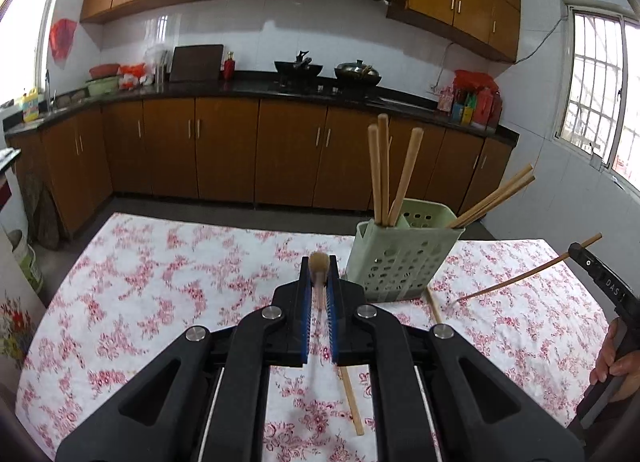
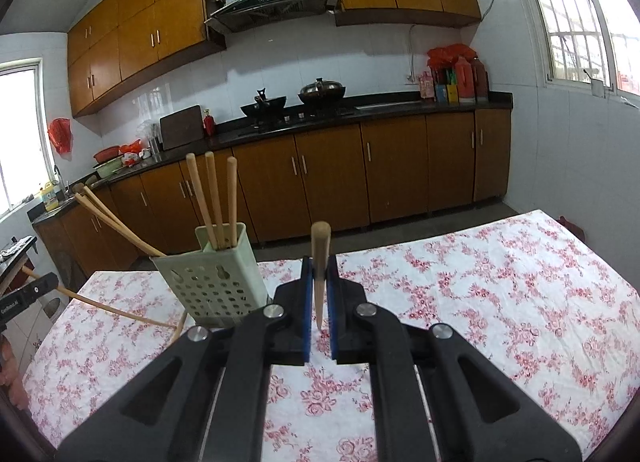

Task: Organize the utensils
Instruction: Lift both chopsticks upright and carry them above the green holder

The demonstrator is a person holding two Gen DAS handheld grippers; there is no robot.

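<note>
- Chopsticks: one clamped in left gripper (image 1: 319, 286), one in right gripper (image 2: 319, 282), both above tablecloth (image 1: 160, 282).
- Risk: thin sticks pivot between pads, miss green holder (image 1: 400, 262), or tip it.

Left hand-held gripper (image 1: 319, 278), right hand-held gripper (image 2: 319, 274) clamped shut.

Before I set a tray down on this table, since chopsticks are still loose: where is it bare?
The floral tablecloth is bare right of the green holder, out to the far edge. The left half, away from the holder, is free too. It is crowded near the holder, where loose chopsticks lie.
</note>
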